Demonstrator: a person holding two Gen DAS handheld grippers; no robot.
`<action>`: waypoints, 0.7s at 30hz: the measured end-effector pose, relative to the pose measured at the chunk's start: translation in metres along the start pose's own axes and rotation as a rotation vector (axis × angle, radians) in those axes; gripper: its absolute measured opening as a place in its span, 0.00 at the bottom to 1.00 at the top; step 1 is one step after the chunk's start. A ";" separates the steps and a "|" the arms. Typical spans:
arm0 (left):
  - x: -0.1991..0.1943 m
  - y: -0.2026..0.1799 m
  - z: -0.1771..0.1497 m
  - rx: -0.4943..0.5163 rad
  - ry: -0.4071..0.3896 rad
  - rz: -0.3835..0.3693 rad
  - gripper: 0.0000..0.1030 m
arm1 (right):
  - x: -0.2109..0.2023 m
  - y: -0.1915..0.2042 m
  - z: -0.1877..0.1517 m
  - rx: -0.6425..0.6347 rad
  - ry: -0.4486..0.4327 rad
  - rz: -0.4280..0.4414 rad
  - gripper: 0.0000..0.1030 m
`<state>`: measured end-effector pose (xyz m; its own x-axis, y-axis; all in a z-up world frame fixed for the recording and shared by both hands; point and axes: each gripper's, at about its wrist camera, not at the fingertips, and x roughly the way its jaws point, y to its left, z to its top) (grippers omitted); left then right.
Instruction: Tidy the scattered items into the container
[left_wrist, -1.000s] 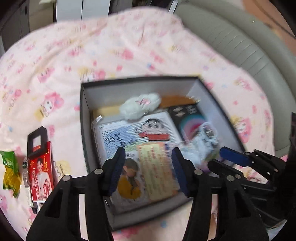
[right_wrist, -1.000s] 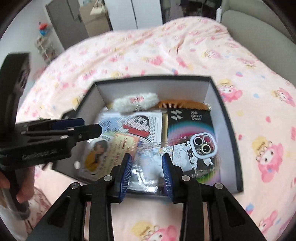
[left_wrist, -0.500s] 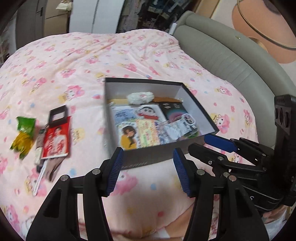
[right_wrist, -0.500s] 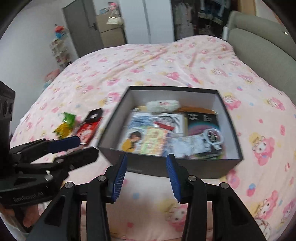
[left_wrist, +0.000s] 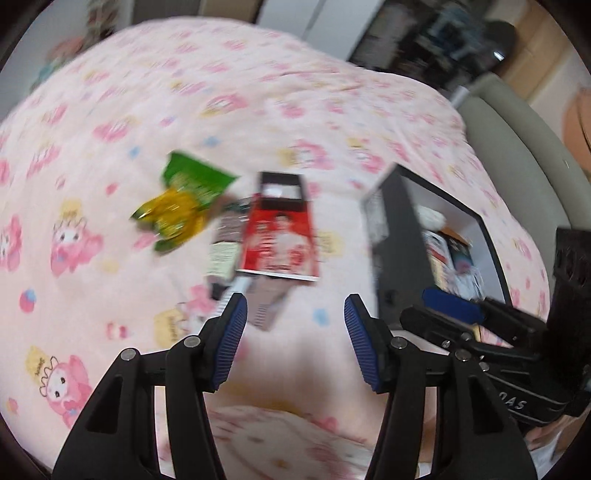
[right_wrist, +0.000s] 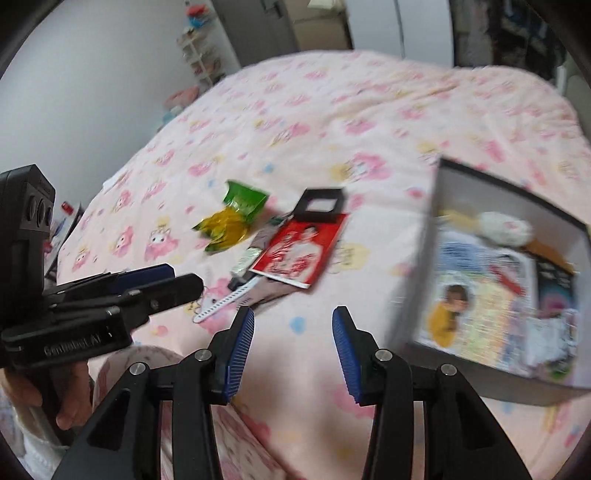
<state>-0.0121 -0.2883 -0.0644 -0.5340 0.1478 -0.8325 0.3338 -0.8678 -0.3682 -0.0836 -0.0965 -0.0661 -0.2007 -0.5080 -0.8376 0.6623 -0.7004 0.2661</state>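
Grippers swung from box (right_wrist: 436, 258) to loose pile.
Left gripper (left_wrist: 291, 338) and right gripper (right_wrist: 291, 345) spread, empty; red packet (left_wrist: 279, 243) likely next.

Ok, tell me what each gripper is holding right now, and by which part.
Nothing is held. The left gripper and the right gripper both have their jaws open and empty above the bedspread, short of the red card packet.

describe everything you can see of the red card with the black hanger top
The flat red card with a black hanger top lies face up on the pink cartoon-print bedspread, left of the dark open box. Its black end frames a rectangular window; the red face shows a blurred portrait. It overlaps other flat items beneath, beside a green-and-yellow snack wrapper. Neither tongs touch it.
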 end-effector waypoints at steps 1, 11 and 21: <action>0.006 0.014 0.005 -0.044 0.017 -0.016 0.54 | 0.013 0.002 0.004 -0.001 0.022 0.003 0.39; 0.098 0.047 0.038 -0.318 0.191 -0.135 0.47 | 0.103 -0.018 0.034 0.086 0.144 -0.115 0.39; 0.154 0.071 0.038 -0.494 0.333 -0.141 0.48 | 0.149 -0.052 0.045 0.207 0.229 -0.065 0.39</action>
<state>-0.1004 -0.3454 -0.2026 -0.3542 0.4549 -0.8171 0.6408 -0.5183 -0.5663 -0.1803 -0.1582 -0.1829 -0.0541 -0.3492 -0.9355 0.4876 -0.8268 0.2804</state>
